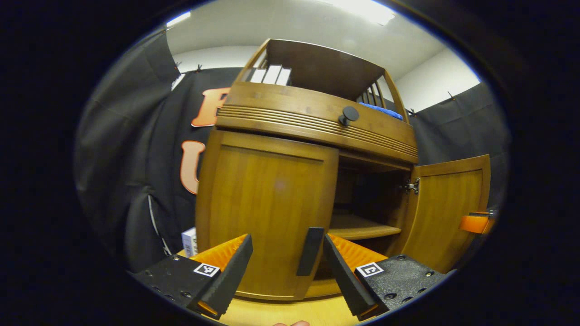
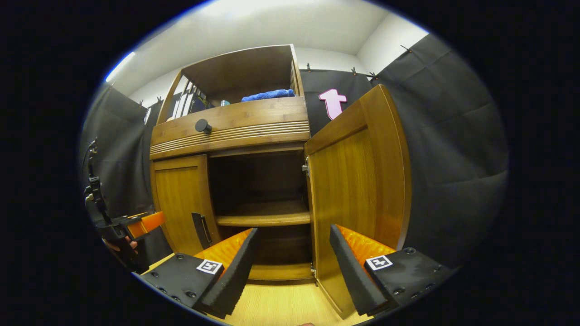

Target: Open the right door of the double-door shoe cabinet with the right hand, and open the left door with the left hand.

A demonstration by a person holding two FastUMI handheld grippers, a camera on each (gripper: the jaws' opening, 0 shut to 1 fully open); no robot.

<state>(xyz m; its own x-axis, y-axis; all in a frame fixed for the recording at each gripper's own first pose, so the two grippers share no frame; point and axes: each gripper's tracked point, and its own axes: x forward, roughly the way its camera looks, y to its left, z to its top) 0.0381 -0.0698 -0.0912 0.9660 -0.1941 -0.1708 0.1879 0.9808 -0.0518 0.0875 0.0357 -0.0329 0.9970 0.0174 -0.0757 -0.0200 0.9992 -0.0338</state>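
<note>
Cabinet [image 2: 253, 131] is standing half done: right door [image 2: 358, 181] is hanging wide open, left door [image 1: 267, 203] is sitting closed. Left gripper [image 1: 286, 267] is gaping just before its handle [image 1: 310, 251], gripping nothing; right gripper [image 2: 292, 267] is spread, empty, beside the open door.

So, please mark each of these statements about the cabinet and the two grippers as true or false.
1. The right door is open. True.
2. The left door is open too. False: it is shut.
3. The left gripper is shut on the left door's handle. False: its fingers are apart, the handle stands between them and neither finger presses on it.
4. A blue cloth lies on the upper shelf. True.
5. The right gripper holds the right door. False: it is open and empty.
</note>
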